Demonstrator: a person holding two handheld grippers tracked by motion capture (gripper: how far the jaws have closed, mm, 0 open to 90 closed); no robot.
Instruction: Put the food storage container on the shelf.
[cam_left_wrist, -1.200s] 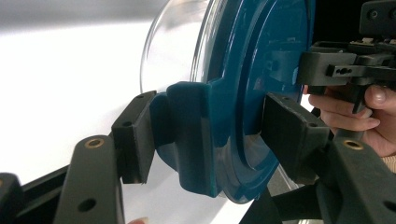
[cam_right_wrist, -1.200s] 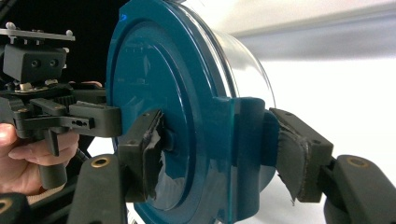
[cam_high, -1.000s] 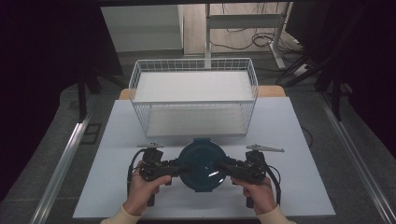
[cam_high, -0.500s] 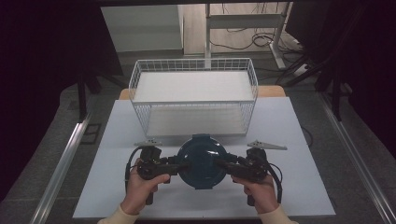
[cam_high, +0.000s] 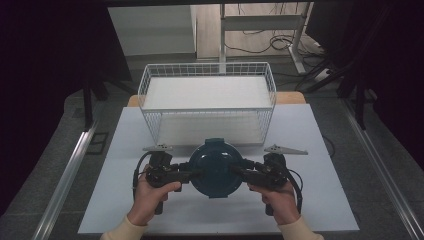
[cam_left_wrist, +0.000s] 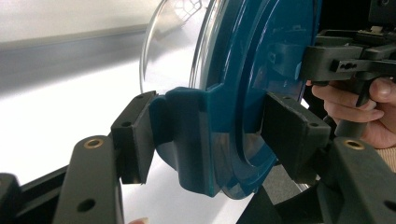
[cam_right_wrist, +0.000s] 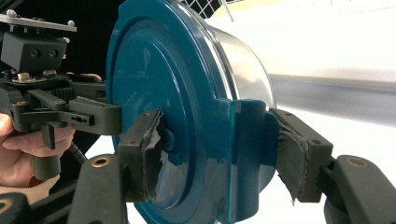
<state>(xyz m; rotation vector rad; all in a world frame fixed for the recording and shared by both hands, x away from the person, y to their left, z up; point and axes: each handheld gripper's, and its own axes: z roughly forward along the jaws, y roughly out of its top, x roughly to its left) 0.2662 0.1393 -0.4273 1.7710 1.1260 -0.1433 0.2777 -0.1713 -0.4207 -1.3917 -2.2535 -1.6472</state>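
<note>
While both hands work together, the left gripper (cam_high: 192, 173) and the right gripper (cam_high: 239, 172) each pinch one side of a round container with a dark blue lid (cam_high: 216, 167). It sits near the front edge of the white table (cam_high: 320, 200), about in the middle, just in front of the white wire basket (cam_high: 207, 95) that stands at the back edge. In the left gripper view the two black jaws are closed most of the way, squeezing a blue clip tab (cam_left_wrist: 187, 135) on the rim of the lid. In the right gripper view the jaws squeeze the tab on the other side (cam_right_wrist: 243, 154), again nearly closed around it. The see-through bowl part (cam_right_wrist: 243, 60) can be seen behind the lid in both gripper views, so the container looks tipped or lifted, but I cannot tell if it touches the table. Holding it from two sides is a good idea, I think, because the thing is wide and round and one claw could let it swing or slip. The tabs stick out, so they give the jaws something flat to bite on. My guess is that the container is meant to go into the basket, which is open on top and close by. It would need to go up over the basket's front wall without bumping it.
</note>
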